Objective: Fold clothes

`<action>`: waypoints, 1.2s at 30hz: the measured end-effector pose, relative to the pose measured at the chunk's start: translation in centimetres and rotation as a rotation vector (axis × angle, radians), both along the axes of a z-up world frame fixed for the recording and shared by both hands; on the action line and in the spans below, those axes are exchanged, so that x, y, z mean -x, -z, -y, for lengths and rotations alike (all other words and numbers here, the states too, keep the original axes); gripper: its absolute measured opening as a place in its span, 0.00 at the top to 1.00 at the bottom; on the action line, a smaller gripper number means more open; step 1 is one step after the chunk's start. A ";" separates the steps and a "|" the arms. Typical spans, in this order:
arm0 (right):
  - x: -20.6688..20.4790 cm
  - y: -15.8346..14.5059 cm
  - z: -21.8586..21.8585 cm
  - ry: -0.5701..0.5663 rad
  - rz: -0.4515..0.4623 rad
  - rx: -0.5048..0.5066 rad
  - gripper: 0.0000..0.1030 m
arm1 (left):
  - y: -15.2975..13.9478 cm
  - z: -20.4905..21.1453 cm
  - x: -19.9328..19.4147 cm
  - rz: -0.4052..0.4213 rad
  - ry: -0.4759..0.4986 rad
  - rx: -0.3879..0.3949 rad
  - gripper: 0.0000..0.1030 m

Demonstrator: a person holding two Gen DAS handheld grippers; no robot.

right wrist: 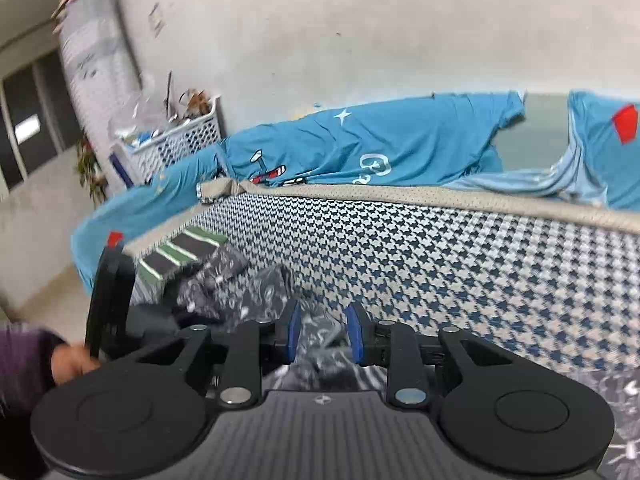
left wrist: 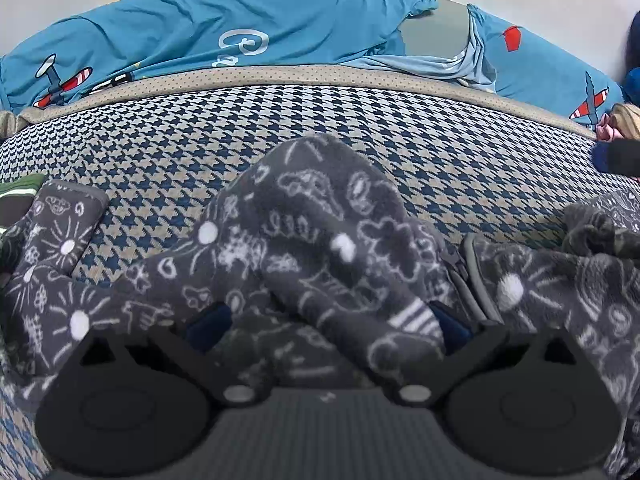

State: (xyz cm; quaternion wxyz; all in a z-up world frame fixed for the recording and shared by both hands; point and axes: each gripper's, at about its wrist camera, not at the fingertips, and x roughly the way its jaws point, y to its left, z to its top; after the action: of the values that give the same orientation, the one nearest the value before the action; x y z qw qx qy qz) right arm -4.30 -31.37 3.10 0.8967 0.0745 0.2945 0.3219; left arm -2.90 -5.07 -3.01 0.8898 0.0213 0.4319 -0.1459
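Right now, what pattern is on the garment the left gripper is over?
Dark grey fleece garment with white doodle drawings and dots, clearest in the left wrist view.

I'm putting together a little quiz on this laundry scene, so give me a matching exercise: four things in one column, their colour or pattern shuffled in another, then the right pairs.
Things:
1. fleece garment
2. bedsheet
3. mattress cover
4. basket

Looks:
A. white lattice
B. blue-and-beige houndstooth
C. dark grey with white doodles
D. teal with airplane print

Pairs: 1-C, 2-D, 3-B, 4-A
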 end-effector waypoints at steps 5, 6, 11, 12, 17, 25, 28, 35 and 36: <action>-3.5 1.6 -1.2 -0.006 -0.134 -0.048 0.63 | 0.1 -0.7 0.2 -0.009 0.009 0.011 0.00; -4.1 2.0 -1.6 -0.010 -0.156 -0.036 0.59 | 0.1 -0.8 0.1 -0.011 0.010 0.014 0.00; -6.5 4.8 -3.0 -0.019 -0.282 0.005 0.57 | 0.4 -1.4 0.4 -0.012 0.017 0.017 0.00; -6.8 5.4 -3.2 -0.020 -0.307 0.010 0.56 | 0.5 -1.5 0.5 -0.011 0.019 0.018 0.00; -7.6 7.4 -3.9 -0.040 -0.397 0.041 0.49 | 0.7 -1.9 0.6 -0.015 0.027 0.027 0.00; -7.6 8.8 -5.1 -0.090 -0.404 0.052 0.44 | 1.0 -1.9 0.7 -0.016 0.033 0.020 0.00; -7.2 8.6 -5.4 -0.109 -0.376 0.050 0.72 | 0.9 -1.8 0.7 -0.018 0.028 0.021 0.00; -5.8 5.8 -5.7 -0.084 -0.178 0.094 0.80 | -0.5 -2.5 0.3 -0.002 0.001 0.096 0.00; -5.7 5.2 -5.6 -0.069 -0.136 0.092 0.80 | -0.8 -2.5 0.2 0.004 -0.004 0.106 0.00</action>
State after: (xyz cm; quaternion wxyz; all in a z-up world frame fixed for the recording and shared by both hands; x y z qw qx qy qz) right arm 1.38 -25.80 -2.06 0.8655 0.0446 0.3715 0.3329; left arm -3.13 -2.59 -2.23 0.8909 -0.0262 0.4218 -0.1667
